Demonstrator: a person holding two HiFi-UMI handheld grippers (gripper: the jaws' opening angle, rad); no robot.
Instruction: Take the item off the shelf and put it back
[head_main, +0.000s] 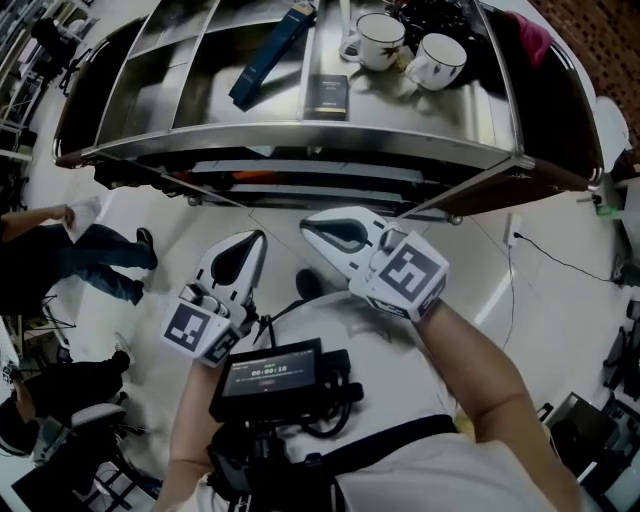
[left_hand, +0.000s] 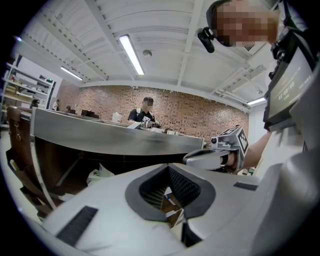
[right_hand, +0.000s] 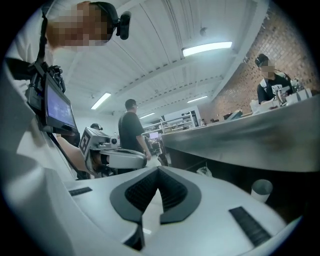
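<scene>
Shelf (head_main: 430, 118): steel, top tier in view
Blue box (head_main: 272, 55): askew on the shelf's middle
Dark box (head_main: 327, 95): by the shelf's front edge
Mugs (head_main: 380, 42) (head_main: 437, 62): white, on the shelf's right part
Left gripper (head_main: 256, 240): just short of the shelf's front edge
Right gripper (head_main: 308, 225): likewise, jaws together

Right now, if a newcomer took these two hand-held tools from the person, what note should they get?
Left tool: shut, empty, held in front of the shelf, touching nothing.
Right tool: shut, empty, close beside the left one.
Things: on the metal shelf top lie a long blue box, a small dark box and two white mugs. Neither tool is at any of them.
Done: nothing shows as taken off the shelf.
Left: pick one item off the shelf, then put it back. Which item is meant cannot be told from here.
</scene>
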